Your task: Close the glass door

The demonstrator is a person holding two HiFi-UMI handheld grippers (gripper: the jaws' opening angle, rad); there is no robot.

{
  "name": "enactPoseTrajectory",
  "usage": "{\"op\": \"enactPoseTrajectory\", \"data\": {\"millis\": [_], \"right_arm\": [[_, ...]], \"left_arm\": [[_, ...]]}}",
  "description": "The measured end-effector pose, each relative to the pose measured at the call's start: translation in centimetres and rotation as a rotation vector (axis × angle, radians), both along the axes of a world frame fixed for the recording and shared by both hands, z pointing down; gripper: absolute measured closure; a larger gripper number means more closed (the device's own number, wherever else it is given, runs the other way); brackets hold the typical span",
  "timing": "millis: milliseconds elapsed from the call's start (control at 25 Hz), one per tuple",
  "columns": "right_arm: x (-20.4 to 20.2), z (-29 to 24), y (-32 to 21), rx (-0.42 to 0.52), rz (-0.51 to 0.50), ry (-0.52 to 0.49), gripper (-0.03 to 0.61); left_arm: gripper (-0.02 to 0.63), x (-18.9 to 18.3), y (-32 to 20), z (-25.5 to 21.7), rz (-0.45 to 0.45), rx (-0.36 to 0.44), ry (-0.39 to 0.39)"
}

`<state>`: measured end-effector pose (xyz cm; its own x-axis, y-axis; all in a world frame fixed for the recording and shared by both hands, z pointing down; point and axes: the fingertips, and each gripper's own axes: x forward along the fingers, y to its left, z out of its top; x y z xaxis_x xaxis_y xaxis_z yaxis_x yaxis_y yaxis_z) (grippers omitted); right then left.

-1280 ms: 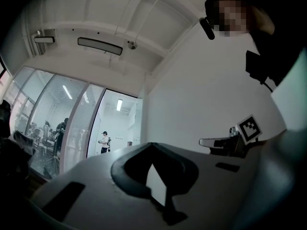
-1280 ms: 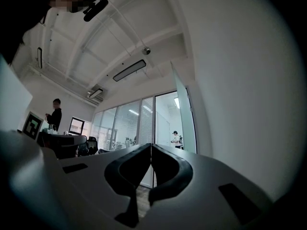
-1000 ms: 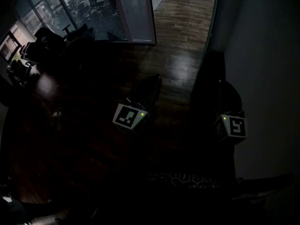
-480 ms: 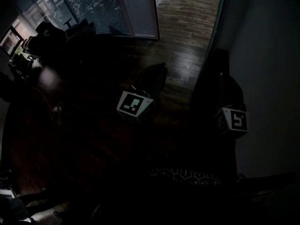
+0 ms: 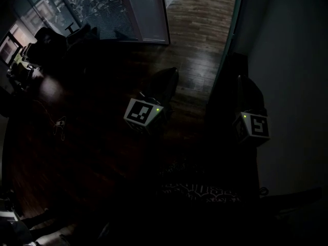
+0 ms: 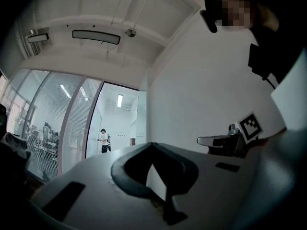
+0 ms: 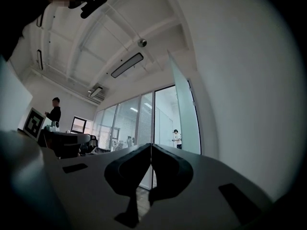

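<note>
"Since neither claw has hold of anything, I am uneasy about this door. The left claw (image 6: pixel 151 144) has its tips together with nothing between them, and the right claw (image 7: pixel 151 145) is pressed shut the same way, empty."

"Where is the door from you?"

"The glass door (image 7: pixel 184 109) stands open ahead and to my right. It is swung back close along the white wall (image 7: pixel 240 104), with the doorway (image 7: pixel 160 128) on its left. From the head view I catch only its edge, a pale green line above the right claw. Everything else there is very dark."

"So what goes wrong?"

"I see no handle in any view, so I judge I would be pushing or hooking bare glass with shut tips. Smooth glass gives them nothing to bite on, and they may skid off the edge and knock the wall. With so little light from above, I could also misjudge how near the right claw is to the glass and strike it. And a person (image 7: pixel 176 138) stands beyond the doorway, so a door swung too freely could slam shut toward them."

"Your remedy?"

"I go slowly, lead with the right claw, and read the door from the right gripper view, not the head view."
</note>
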<state>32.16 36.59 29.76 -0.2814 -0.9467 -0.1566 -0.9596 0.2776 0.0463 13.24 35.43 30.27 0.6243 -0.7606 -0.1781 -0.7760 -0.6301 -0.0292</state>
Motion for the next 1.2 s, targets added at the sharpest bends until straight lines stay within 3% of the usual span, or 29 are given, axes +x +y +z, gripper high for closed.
{"op": "enactPoseTrajectory", "data": {"millis": [320, 640, 840, 1200], "right_arm": [[0.6, 0.1, -5.4, 0.000, 0.041, 0.012, 0.575], [0.9, 0.1, -7.6, 0.005, 0.102, 0.012, 0.575], [0.4, 0.2, -13.4, 0.000, 0.123, 0.010, 0.575], [-0.2, 1.0, -16.3, -0.021, 0.151, 0.009, 0.575]], "left_arm": [[0.612, 0.4, -6.1, 0.1, 0.034, 0.007, 0.012], [0.612, 0.4, -8.8, -0.3, 0.089, 0.022, 0.009], [0.612, -0.4, -14.8, -0.3, 0.108, 0.021, 0.011], [0.612, -0.8, -17.7, 0.7, 0.144, -0.005, 0.016]]}}
